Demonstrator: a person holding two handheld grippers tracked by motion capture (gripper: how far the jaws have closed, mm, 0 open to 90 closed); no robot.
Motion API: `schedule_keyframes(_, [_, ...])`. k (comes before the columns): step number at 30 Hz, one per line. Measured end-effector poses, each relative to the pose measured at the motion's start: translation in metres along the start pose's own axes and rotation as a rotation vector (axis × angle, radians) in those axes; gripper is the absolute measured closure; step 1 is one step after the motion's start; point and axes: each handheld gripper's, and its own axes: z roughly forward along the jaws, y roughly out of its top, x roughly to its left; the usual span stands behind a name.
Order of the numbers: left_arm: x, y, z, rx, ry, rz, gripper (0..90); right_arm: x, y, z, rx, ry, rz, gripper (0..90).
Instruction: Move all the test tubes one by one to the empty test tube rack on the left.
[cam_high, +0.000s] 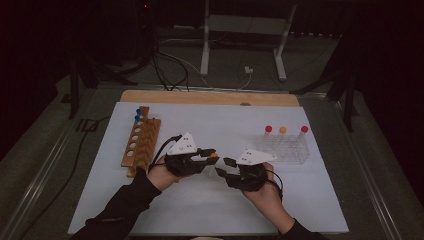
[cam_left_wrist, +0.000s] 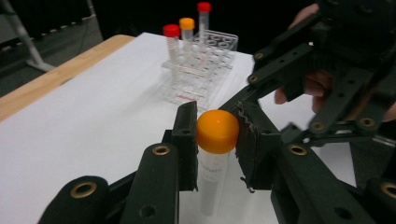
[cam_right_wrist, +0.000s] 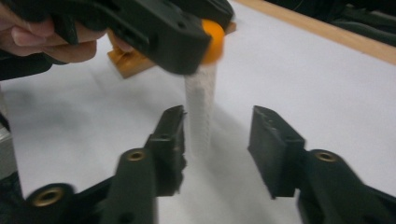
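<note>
Left claw (cam_left_wrist: 215, 140) clamps orange cap (cam_left_wrist: 217, 131); tube (cam_right_wrist: 201, 112) between parted right claw (cam_right_wrist: 217, 149).

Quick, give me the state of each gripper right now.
Left gripper: shut on the orange-capped tube, jaws clamping its cap.
Right gripper: open, jaws spread on either side of the tube's lower body, not gripping it.

Clear tube (cam_left_wrist: 212, 184) with orange cap (cam_left_wrist: 217, 131), upright above the white table, cap clamped
</note>
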Motion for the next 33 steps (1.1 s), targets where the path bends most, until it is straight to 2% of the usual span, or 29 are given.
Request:
schedule_keyframes(3, [0.007,0.001,-0.008,0.002,0.024,-0.008,71.6,-0.001,0.000,-0.002,-0.016,-0.018,-0.002,38.6])
schedule_keyframes(5, [0.012,0.001,-0.013,0.002,0.046,-0.009,71.5,-0.002,0.001,-0.004,-0.027,-0.017,0.008,34.6])
schedule_keyframes(8, [0.020,0.002,-0.023,-0.003,0.080,-0.020,71.6,-0.004,0.002,-0.007,-0.041,-0.025,0.031,23.2])
schedule_keyframes(9, [0.022,0.003,-0.025,-0.003,0.088,-0.020,71.6,-0.004,0.002,-0.007,-0.046,-0.041,0.039,17.0])
schedule_keyframes(11, [0.028,0.004,-0.033,-0.008,0.116,-0.026,71.6,-0.005,0.002,-0.008,-0.044,-0.066,0.038,14.6])
schedule_keyframes(15, [0.039,0.006,-0.048,-0.020,0.166,-0.033,71.6,-0.007,0.002,-0.010,-0.058,-0.073,0.052,9.7])
schedule_keyframes(17, [0.045,0.008,-0.057,-0.028,0.192,-0.040,71.6,-0.008,0.001,-0.011,-0.063,-0.062,0.054,3.0])
schedule_keyframes(20, [0.054,0.010,-0.070,-0.043,0.234,-0.051,71.6,-0.008,0.001,-0.012,-0.072,-0.055,0.047,0.0])
schedule_keyframes(25, [0.068,0.010,-0.089,-0.052,0.298,-0.076,71.6,-0.009,0.000,-0.014,-0.078,-0.043,0.038,0.0])
schedule_keyframes(33, [0.087,0.001,-0.108,-0.047,0.379,-0.111,71.6,-0.009,0.000,-0.015,-0.087,-0.037,0.033,0.0])
